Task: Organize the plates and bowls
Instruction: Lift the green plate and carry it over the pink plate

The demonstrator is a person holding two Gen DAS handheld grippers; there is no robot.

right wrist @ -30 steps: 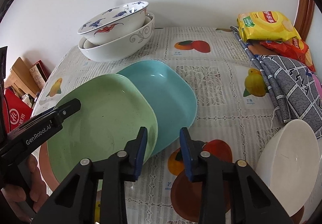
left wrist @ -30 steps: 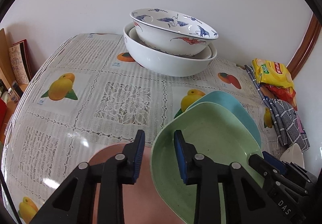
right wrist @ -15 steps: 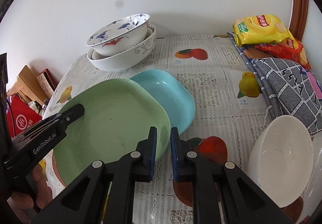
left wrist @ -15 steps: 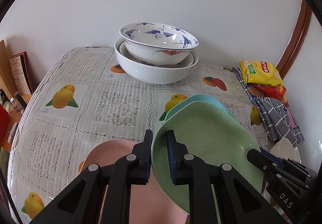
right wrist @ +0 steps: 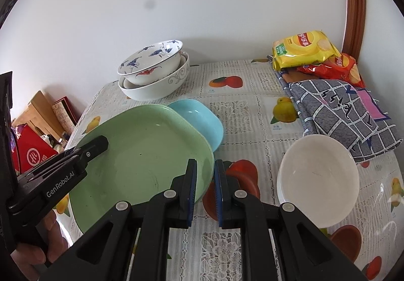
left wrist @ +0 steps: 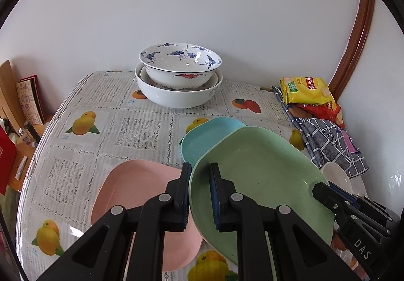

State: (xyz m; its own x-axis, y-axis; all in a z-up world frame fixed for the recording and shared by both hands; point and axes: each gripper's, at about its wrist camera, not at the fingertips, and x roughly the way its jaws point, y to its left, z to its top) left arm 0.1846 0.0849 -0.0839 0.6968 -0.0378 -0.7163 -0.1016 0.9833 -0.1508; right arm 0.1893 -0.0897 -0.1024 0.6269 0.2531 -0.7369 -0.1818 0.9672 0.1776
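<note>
A green plate (left wrist: 262, 172) hangs tilted above the fruit-print tablecloth, gripped at two sides. My left gripper (left wrist: 200, 169) is shut on its left rim, and my right gripper (right wrist: 205, 164) is shut on its near right rim. Each gripper shows in the other's view, the right gripper (left wrist: 325, 192) and the left gripper (right wrist: 101, 142). A pink plate (left wrist: 136, 187) lies on the table below and to the left. A blue plate (right wrist: 202, 119) lies just behind the green plate (right wrist: 141, 154). A white bowl (right wrist: 318, 180) stands at the right. Stacked crane-pattern bowls (left wrist: 179, 78) sit by the wall.
Yellow and red snack bags (right wrist: 303, 51) and a folded checked cloth (right wrist: 341, 109) lie along the table's right side. The table's left edge (left wrist: 38, 144) drops to a red box (right wrist: 32, 152) and books. A white wall closes the far side.
Both grippers closed on the green plate's rim and rose with it. More of the pink plate beneath now shows, and the table looks farther away.
</note>
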